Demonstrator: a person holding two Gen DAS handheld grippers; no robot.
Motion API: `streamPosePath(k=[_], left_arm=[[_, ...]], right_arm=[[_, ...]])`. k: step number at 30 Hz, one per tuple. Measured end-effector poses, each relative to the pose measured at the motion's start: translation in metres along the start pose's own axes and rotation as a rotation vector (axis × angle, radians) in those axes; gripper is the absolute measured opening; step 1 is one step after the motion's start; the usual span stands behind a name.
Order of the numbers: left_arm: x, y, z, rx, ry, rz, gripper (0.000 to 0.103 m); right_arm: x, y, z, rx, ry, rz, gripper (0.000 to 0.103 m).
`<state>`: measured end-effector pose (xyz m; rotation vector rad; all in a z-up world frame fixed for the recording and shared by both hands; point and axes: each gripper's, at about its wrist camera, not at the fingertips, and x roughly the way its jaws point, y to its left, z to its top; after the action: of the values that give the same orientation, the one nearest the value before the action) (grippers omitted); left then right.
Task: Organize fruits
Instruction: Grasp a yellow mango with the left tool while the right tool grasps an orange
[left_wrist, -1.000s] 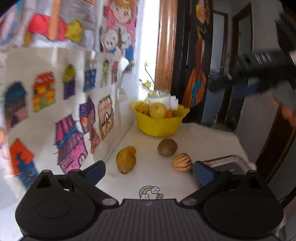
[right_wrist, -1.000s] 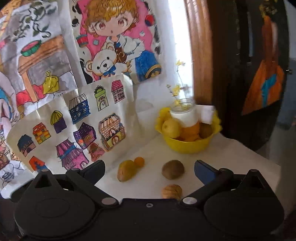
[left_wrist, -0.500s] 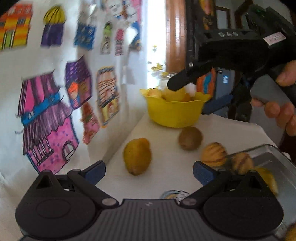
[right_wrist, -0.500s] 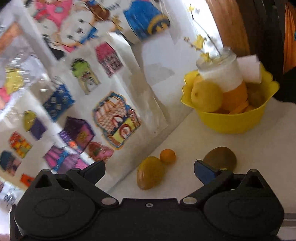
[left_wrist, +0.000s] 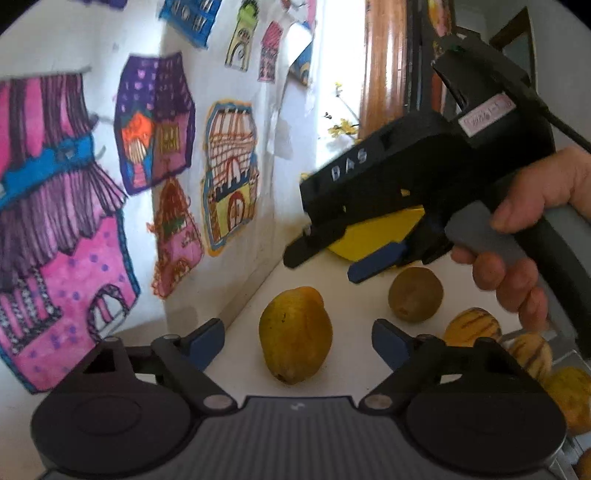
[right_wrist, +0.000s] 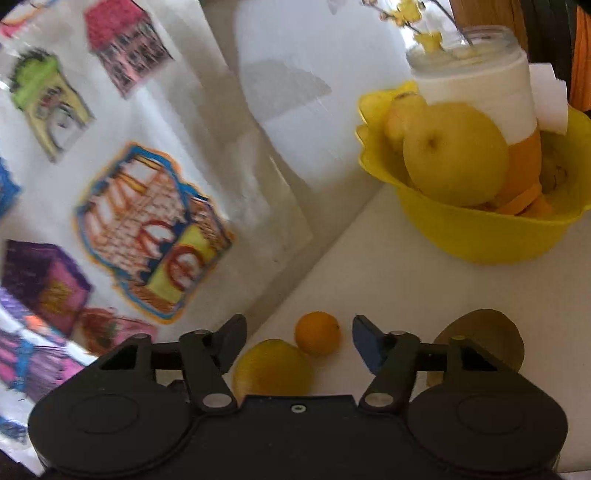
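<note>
In the left wrist view a large yellow-orange oblong fruit lies on the white table between the fingers of my left gripper. Its jaws are closing, with a gap still showing on both sides of the fruit. A hand holds my right gripper above and beyond that fruit. In the right wrist view a small orange lies between the fingers of my right gripper, whose jaws are closing without touching it. The oblong fruit lies just in front of the orange. A brown fruit sits to the right.
A yellow bowl at the back holds a yellow round fruit and a jar with yellow flowers. A striped fruit lies beside a metal tray holding another striped fruit. A wall of coloured drawings runs along the left.
Both grippers have come down and closer to the fruits on the table. Both pairs of jaws have narrowed, the right more. The right gripper now hangs over the fruits in the left wrist view.
</note>
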<state>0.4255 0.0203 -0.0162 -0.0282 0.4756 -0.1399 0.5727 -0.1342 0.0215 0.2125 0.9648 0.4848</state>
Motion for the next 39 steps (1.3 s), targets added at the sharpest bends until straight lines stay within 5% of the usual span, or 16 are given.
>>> streamPosePath(k=[20, 39], left_arm=[[0.048, 0.007, 0.006, -0.112, 0.073, -0.033, 0.058], [0.027, 0.016, -0.001, -0.128, 0.088, -0.039, 0.055]], right_arm=[[0.038, -0.005, -0.001, -0.004, 0.060, -0.045, 0.044], [0.056, 0.002, -0.015, -0.019, 0.077, -0.029, 0.036]])
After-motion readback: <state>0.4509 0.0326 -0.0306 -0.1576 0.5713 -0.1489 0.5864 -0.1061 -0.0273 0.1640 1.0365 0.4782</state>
